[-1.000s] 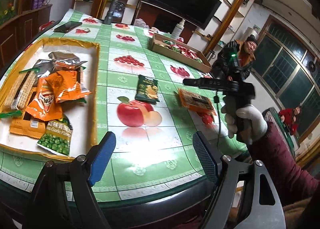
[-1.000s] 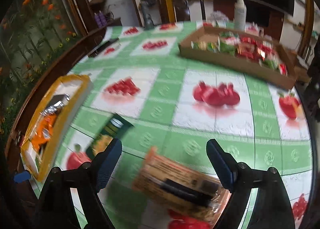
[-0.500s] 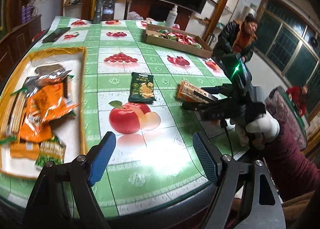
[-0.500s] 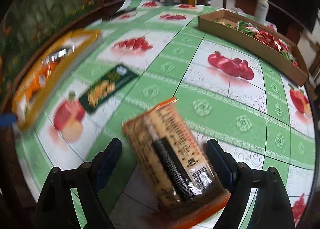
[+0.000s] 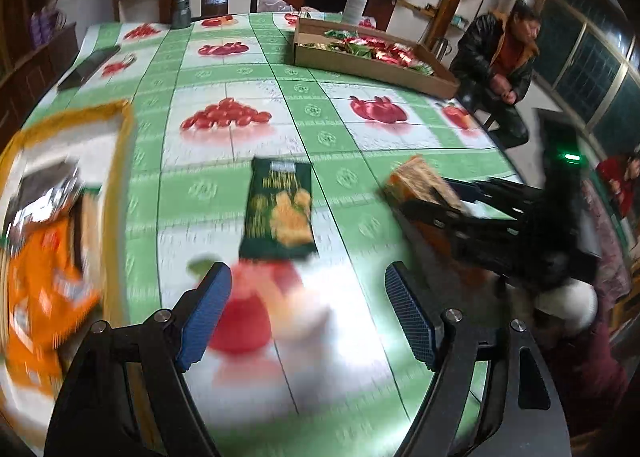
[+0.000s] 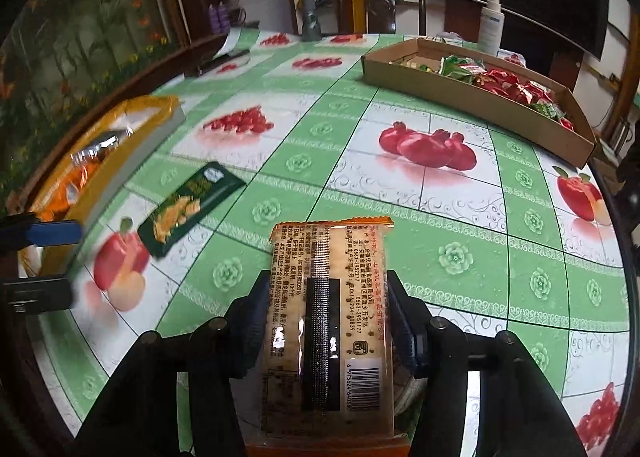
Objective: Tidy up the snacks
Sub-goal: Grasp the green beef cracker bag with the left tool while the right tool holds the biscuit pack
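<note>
My right gripper (image 6: pixel 326 285) is closing its jaws on a cracker pack in an orange-edged wrapper (image 6: pixel 328 297); both pads touch its long sides, label side up. In the left wrist view that pack (image 5: pixel 420 177) sticks out of the right gripper (image 5: pixel 440 201) just above the table. My left gripper (image 5: pixel 306 275) hangs open over the printed apple, with nothing between its pads. A dark green snack packet (image 5: pixel 280 213) lies flat just beyond it, also (image 6: pixel 188 209). The yellow-rimmed tray (image 5: pixel 120 161) with orange packets (image 5: pixel 44 289) is at the left.
A cardboard box (image 6: pixel 460 93) of red and green snacks stands at the table's far right. A spray bottle (image 6: pixel 492 23), a grey flask (image 5: pixel 181 5) and a dark flat device (image 5: pixel 88 67) stand near the far edge. A person (image 5: pixel 504 57) sits beyond the right edge.
The right gripper came down around the cracker pack and its jaws drew in against it. The left gripper swung right, from over the tray's edge towards the green packet.
</note>
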{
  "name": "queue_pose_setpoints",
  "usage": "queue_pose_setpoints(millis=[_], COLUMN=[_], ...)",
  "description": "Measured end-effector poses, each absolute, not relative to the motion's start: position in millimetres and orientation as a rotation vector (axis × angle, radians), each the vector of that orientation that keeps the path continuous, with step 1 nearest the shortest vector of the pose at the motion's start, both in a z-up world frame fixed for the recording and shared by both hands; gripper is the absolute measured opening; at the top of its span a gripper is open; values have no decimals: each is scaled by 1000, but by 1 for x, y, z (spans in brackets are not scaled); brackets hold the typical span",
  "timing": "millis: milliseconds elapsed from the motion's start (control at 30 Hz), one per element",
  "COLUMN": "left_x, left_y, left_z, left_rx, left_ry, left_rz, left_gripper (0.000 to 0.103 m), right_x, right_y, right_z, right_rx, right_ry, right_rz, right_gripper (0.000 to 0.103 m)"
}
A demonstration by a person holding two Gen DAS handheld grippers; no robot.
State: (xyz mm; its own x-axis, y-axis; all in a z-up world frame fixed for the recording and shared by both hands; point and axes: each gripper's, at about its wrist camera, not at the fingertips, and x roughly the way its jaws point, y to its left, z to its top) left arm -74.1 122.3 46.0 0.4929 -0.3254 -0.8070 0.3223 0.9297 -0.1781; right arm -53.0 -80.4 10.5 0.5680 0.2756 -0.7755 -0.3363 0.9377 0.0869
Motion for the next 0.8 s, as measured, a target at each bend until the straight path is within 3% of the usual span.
queue_pose_setpoints(millis=[367,433,500,733,767,800], left_x=[-25,-26,-27,-27,-27,-28], left_y=[106,104,100,81,82,83], left_z=[14,14,10,9,10,11], left_rx=[105,104,109,188,189,185], left_ry=[1001,996,988,977,973,964], left_rz=[-322,-342,-394,-378,-372,-367], left_gripper=[80,87,103,103,100,90], right_x=[-47,-47,-47,-47,-47,-46], right_y=[-97,-98,-98,-99,-99,-99], right_z=[11,11,11,11,11,11], right_rx=[0,-2,-3,2,4,5], right_ry=[904,904,904,904,904,903], right_rz=[330,327,323,317,316,315], right_gripper=[56,56,56,56,56,56])
